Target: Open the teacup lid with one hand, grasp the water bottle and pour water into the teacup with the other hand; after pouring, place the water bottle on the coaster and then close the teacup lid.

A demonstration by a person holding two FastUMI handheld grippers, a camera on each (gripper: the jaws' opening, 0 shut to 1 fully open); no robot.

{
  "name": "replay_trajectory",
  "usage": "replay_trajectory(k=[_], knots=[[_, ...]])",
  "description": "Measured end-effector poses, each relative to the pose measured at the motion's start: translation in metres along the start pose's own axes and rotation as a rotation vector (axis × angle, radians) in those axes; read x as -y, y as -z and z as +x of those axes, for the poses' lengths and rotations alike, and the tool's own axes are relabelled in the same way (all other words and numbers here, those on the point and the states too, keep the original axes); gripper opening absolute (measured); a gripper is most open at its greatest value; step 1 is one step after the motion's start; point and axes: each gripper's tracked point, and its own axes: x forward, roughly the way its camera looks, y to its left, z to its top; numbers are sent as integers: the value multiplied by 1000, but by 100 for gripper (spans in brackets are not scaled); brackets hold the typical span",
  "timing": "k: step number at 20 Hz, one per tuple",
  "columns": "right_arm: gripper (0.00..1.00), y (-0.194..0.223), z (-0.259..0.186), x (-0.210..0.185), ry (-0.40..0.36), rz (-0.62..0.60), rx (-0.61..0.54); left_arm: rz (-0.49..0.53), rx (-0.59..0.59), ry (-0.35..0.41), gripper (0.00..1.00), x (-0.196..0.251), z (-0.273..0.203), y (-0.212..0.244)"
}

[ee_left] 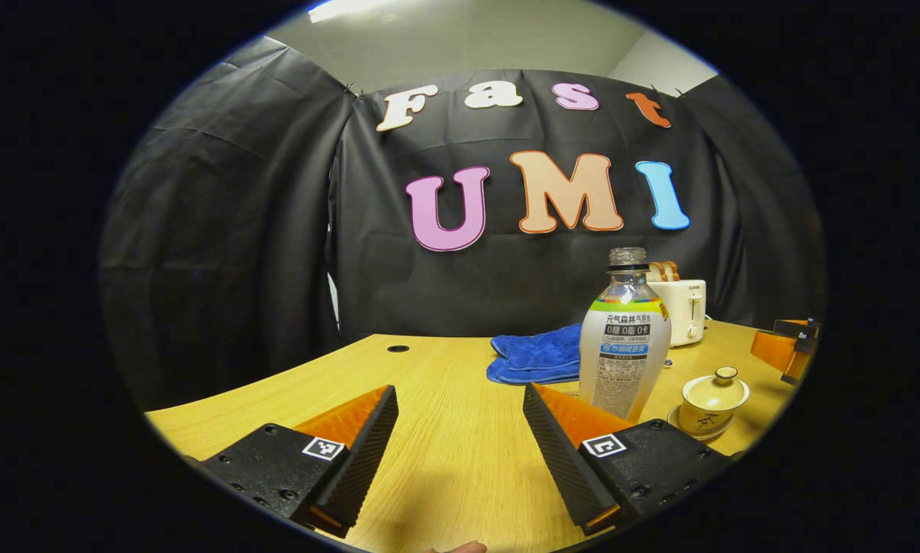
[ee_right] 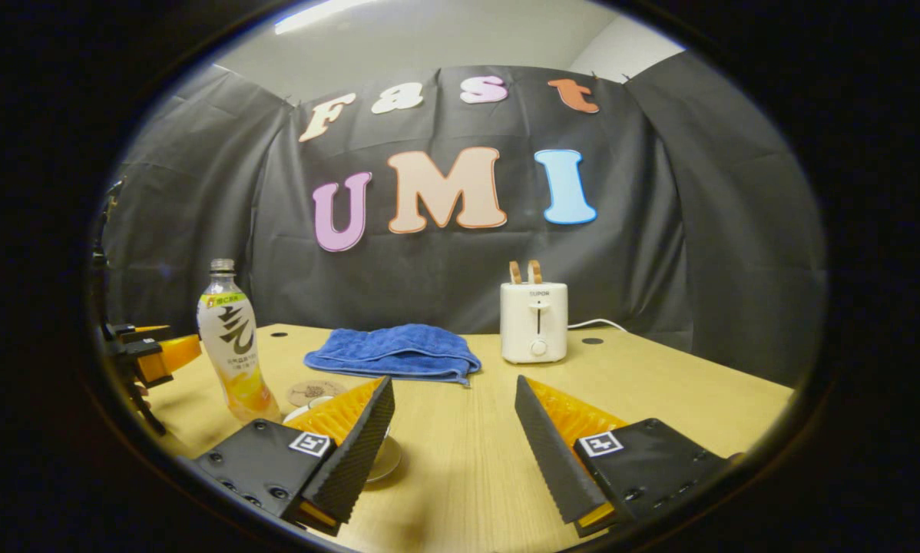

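An uncapped water bottle (ee_left: 625, 338) with a white label stands upright on the wooden table. Just right of it sits a cream teacup (ee_left: 712, 403) on a saucer, its knobbed lid on. My left gripper (ee_left: 458, 388) is open above the table, left of the bottle and short of it. In the right gripper view the bottle (ee_right: 233, 346) stands at the left, with a round coaster (ee_right: 316, 392) behind it. My right gripper (ee_right: 454, 380) is open; its left finger hides most of the teacup, and the saucer's edge (ee_right: 389, 459) peeks out.
A folded blue towel (ee_right: 395, 349) lies mid-table towards the back. A white toaster (ee_right: 534, 321) with bread in it stands to the towel's right, its cord trailing off. The other gripper (ee_left: 786, 346) shows at the right edge of the left gripper view.
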Motion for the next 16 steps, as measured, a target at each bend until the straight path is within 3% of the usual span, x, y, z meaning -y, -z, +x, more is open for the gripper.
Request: replay_trajectory(k=[10,16], knots=[[96,1,1,0,-8,0,1,1,2,-22,99,-3,1,0],[96,2,2,-1,-28,-1,-17,-1,1,-20,96,-2,0,2]])
